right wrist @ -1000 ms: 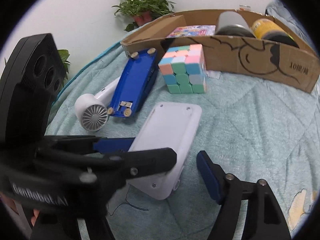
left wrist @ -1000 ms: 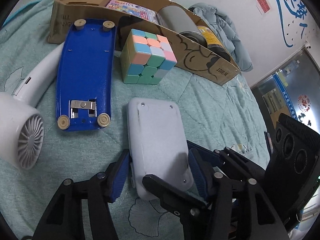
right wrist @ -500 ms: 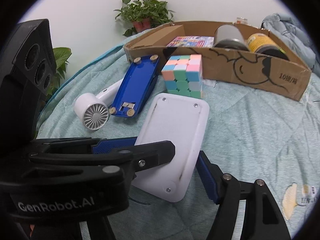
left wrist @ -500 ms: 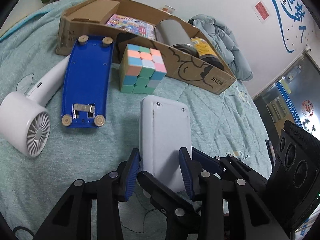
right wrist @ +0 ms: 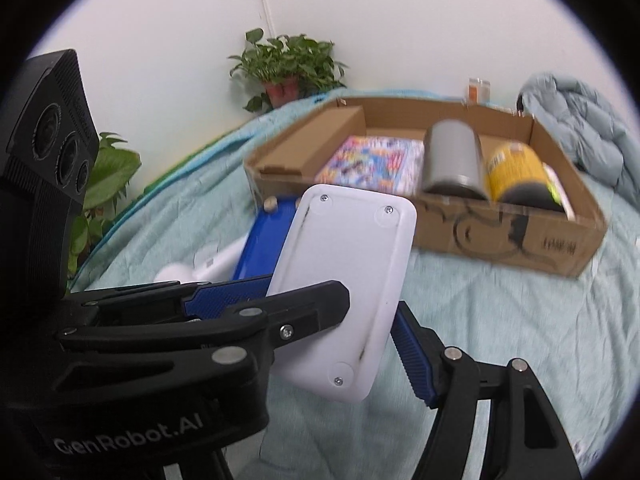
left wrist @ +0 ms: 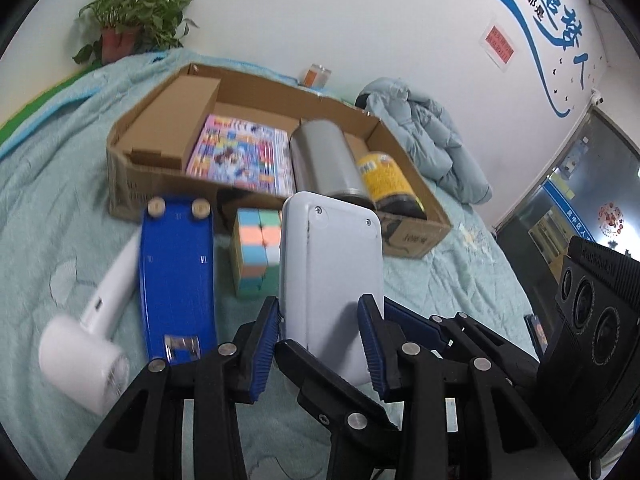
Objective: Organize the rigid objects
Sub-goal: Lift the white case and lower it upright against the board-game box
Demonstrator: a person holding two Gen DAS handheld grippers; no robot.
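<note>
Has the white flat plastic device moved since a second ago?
Yes. The white flat plastic device, held in the left claw, has lifted off the teal quilt toward the cardboard box.

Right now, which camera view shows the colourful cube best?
The left wrist view. There the cube stands on the blanket between the blue board and the white device held in the left gripper, partly covered by it. In the right wrist view the cube cannot be seen; the white device appears to hide it.

Left wrist view: close behind left gripper (left wrist: 320, 332), facing forward over flat white plastic slab (left wrist: 330, 276) toward open brown cardboard box (left wrist: 412, 236). Right wrist view: looks from right; shares slab (right wrist: 348, 280), box (right wrist: 520, 236)
</note>
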